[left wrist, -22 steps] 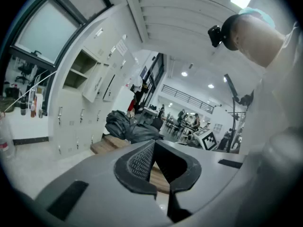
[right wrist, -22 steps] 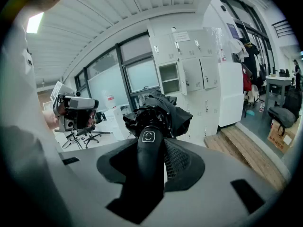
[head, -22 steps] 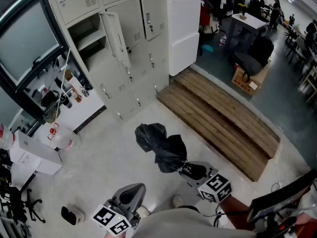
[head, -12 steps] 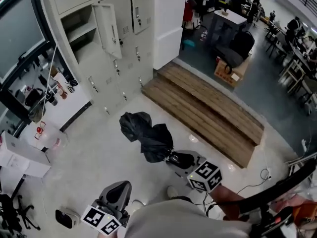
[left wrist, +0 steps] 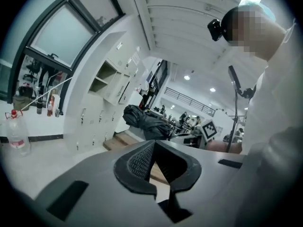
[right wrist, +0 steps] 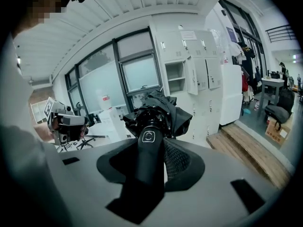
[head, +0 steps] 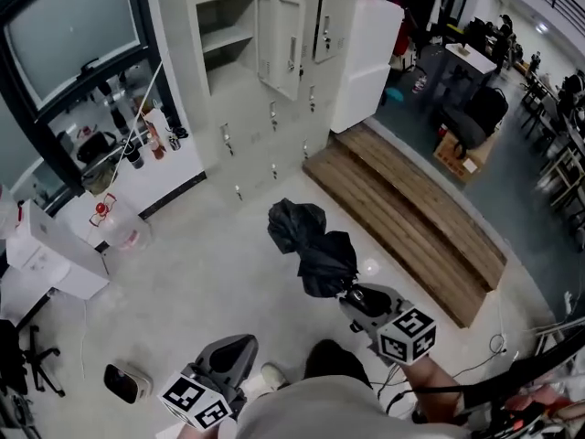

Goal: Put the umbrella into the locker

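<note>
A folded black umbrella (head: 315, 245) hangs above the floor, its canopy bunched and loose. My right gripper (head: 363, 302) is shut on the umbrella's black handle (right wrist: 147, 150), which runs between both pads toward the canopy (right wrist: 158, 110). Beyond it stands the bank of beige lockers, with one upper locker (head: 227, 37) open and its door (head: 283, 35) swung outward. In the right gripper view the open locker (right wrist: 174, 82) sits behind the umbrella. My left gripper (head: 233, 357) is low at the left, shut and empty (left wrist: 154, 145). The left gripper view shows the umbrella (left wrist: 144, 122) to its right.
A low wooden platform (head: 411, 218) lies right of the lockers, next to a white cabinet (head: 366, 58). On the left floor are a plastic water bottle (head: 114, 231), a white box (head: 46, 263) and a small dark device (head: 123, 384). Desks and chairs fill the far right.
The head view has swung, so the open locker now lies straight beyond the umbrella instead of far left. The right gripper kept hold of the handle. The left gripper stays low and shut.
</note>
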`<state>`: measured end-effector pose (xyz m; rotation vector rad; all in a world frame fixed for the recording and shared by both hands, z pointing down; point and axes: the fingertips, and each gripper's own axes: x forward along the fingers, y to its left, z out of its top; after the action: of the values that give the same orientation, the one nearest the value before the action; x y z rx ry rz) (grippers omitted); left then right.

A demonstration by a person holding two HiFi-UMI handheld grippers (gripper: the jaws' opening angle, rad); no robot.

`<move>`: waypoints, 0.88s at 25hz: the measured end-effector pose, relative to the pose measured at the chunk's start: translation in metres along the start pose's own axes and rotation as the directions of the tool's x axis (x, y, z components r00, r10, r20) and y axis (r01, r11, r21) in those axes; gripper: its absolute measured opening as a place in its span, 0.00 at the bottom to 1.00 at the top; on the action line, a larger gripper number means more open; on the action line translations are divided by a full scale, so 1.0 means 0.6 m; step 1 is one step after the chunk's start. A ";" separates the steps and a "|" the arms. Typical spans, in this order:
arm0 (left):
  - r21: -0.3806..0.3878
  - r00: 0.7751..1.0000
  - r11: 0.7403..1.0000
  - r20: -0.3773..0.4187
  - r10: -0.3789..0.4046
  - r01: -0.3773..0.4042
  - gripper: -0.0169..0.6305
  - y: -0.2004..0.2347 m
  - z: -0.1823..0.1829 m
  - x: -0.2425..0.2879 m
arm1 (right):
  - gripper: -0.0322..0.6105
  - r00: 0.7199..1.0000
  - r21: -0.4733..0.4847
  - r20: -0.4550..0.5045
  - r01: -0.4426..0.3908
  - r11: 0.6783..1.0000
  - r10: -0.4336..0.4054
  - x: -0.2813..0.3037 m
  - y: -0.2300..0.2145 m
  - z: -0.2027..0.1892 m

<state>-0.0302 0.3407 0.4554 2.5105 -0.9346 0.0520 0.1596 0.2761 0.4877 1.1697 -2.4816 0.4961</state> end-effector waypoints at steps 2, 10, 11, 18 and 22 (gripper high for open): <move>0.014 1.000 1.000 -0.017 0.002 -0.002 0.04 0.019 -0.002 -0.013 | 0.29 1.000 0.007 -0.012 0.002 1.000 -0.002 0.018 0.010 0.006; 0.044 0.999 0.998 -0.009 0.051 -0.051 0.04 0.125 0.058 0.047 | 0.29 0.999 -0.025 -0.030 -0.025 0.999 0.024 0.138 -0.053 0.093; 0.053 0.997 0.996 -0.014 0.073 -0.072 0.04 0.140 0.068 0.064 | 0.29 0.999 -0.035 -0.026 -0.032 0.999 0.031 0.159 -0.072 0.108; 0.076 0.995 0.992 -0.001 0.101 -0.101 0.04 0.220 0.171 0.192 | 0.29 0.999 -0.078 0.023 -0.033 0.996 0.034 0.275 -0.211 0.227; 0.083 0.995 0.992 0.022 0.097 -0.098 0.04 0.265 0.219 0.243 | 0.29 0.999 -0.093 0.027 -0.022 0.995 0.024 0.346 -0.271 0.273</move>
<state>-0.0340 0.0893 0.4298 2.5442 -1.0835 0.1021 0.1364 -0.0325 0.4643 1.1207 -2.5153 0.3688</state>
